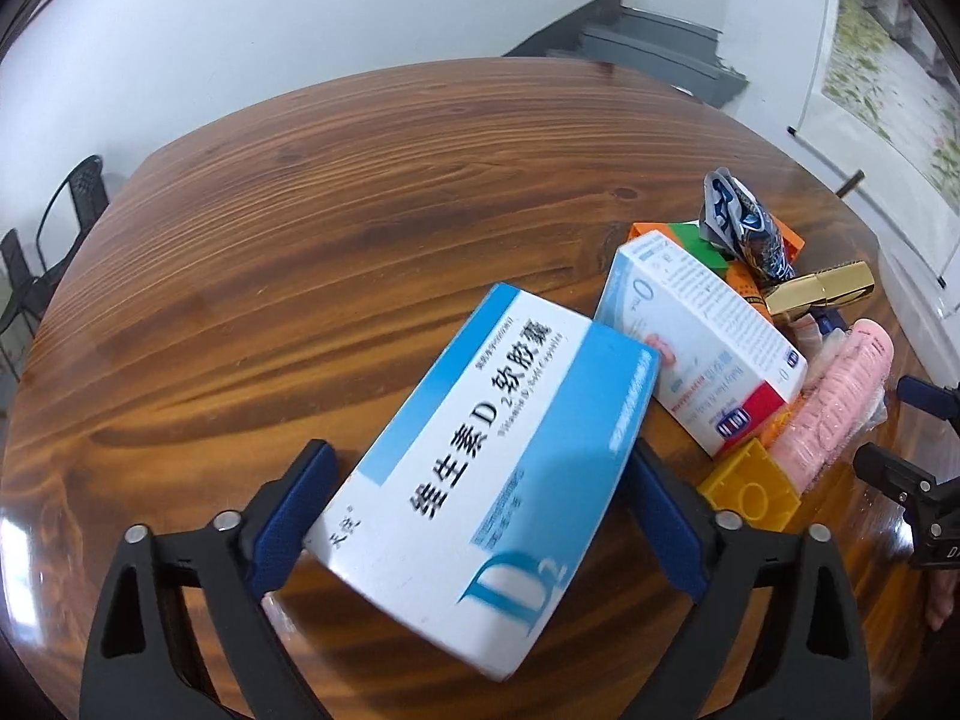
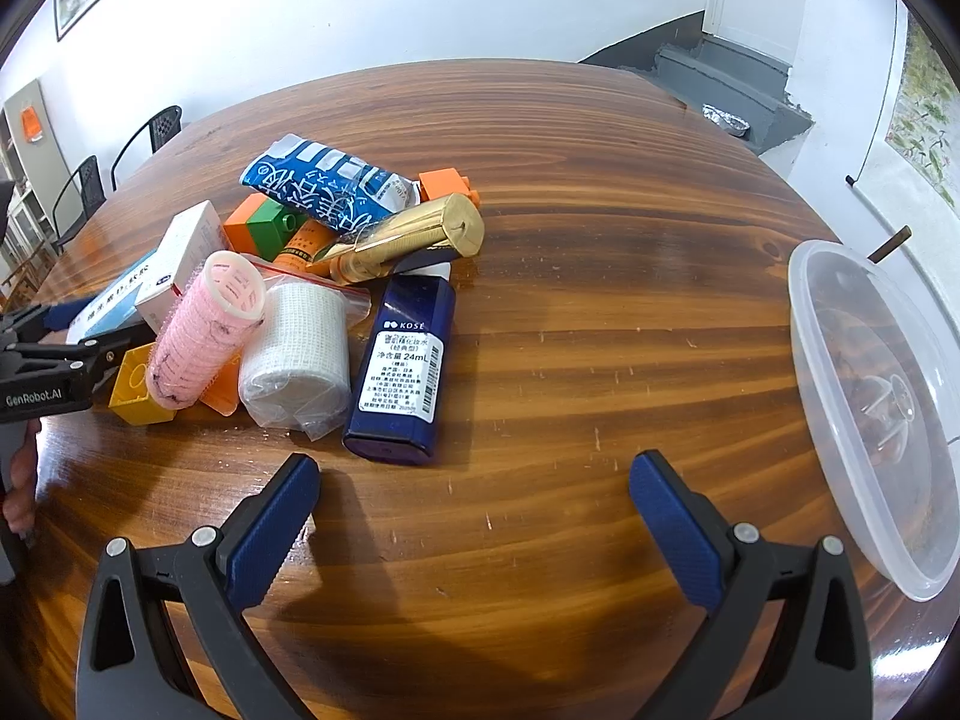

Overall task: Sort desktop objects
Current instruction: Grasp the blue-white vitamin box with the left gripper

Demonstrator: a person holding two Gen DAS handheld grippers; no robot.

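Note:
My left gripper (image 1: 480, 510) is shut on a blue and white vitamin D2 box (image 1: 486, 468), held tilted above the wooden table (image 1: 300, 228). Beside it lie a smaller white box (image 1: 702, 336), a yellow brick (image 1: 750, 489), a pink hair roller (image 1: 834, 402), a gold tube (image 1: 822, 288) and a crumpled blue sachet (image 1: 744, 222). My right gripper (image 2: 474, 516) is open and empty above bare table, just short of a dark blue KOSE bottle (image 2: 402, 366). The pile in its view holds the pink roller (image 2: 204, 330), a bagged white gauze roll (image 2: 300, 354) and the gold tube (image 2: 414, 234).
A clear plastic tub (image 2: 870, 396) stands at the right table edge in the right wrist view. Orange and green bricks (image 2: 264, 228) lie under the pile. Black chairs (image 1: 54, 240) stand beyond the far left of the table. Grey steps (image 1: 648, 54) lie behind.

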